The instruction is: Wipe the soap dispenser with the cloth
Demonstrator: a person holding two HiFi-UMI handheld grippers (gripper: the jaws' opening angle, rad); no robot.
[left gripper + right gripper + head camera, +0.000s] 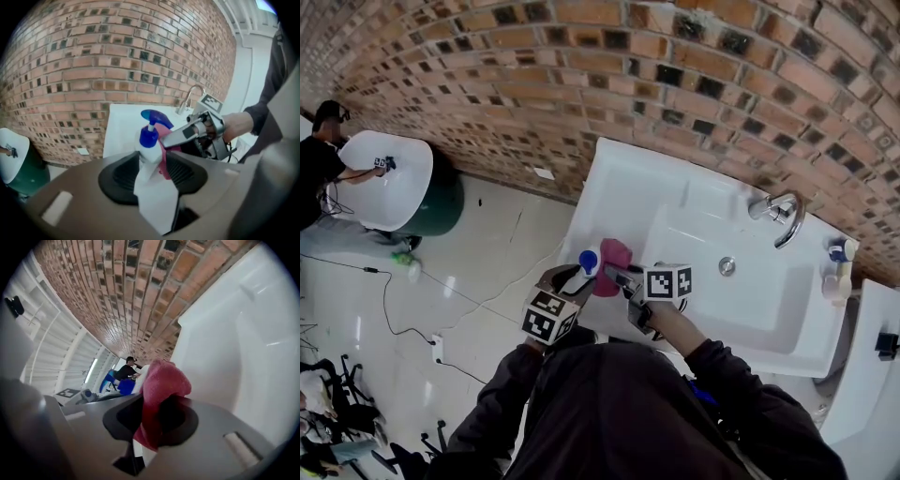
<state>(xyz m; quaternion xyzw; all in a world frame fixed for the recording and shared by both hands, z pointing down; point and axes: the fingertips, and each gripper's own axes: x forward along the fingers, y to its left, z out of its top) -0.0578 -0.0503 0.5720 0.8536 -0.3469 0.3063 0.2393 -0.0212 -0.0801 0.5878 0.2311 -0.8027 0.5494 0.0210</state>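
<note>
A white soap dispenser (589, 261) with a blue pump stands at the front left corner of the white sink (619, 178). In the left gripper view the dispenser (150, 140) rises between the jaws of my left gripper (152, 157), with ribbed pad showing on both sides of it, so the jaws stand open around it. My right gripper (616, 275) is shut on a pink cloth (615, 252) just right of the bottle. In the right gripper view the cloth (161, 390) bulges out of the jaws, and the blue pump (125, 386) shows behind it.
A chrome tap (780, 214) and a drain (727, 265) lie at the basin's right. A second small bottle (839, 267) stands on the sink's right rim. The brick wall (675, 75) runs behind. At far left a person (319, 159) works at another white basin (389, 178). A cable (394, 300) crosses the floor.
</note>
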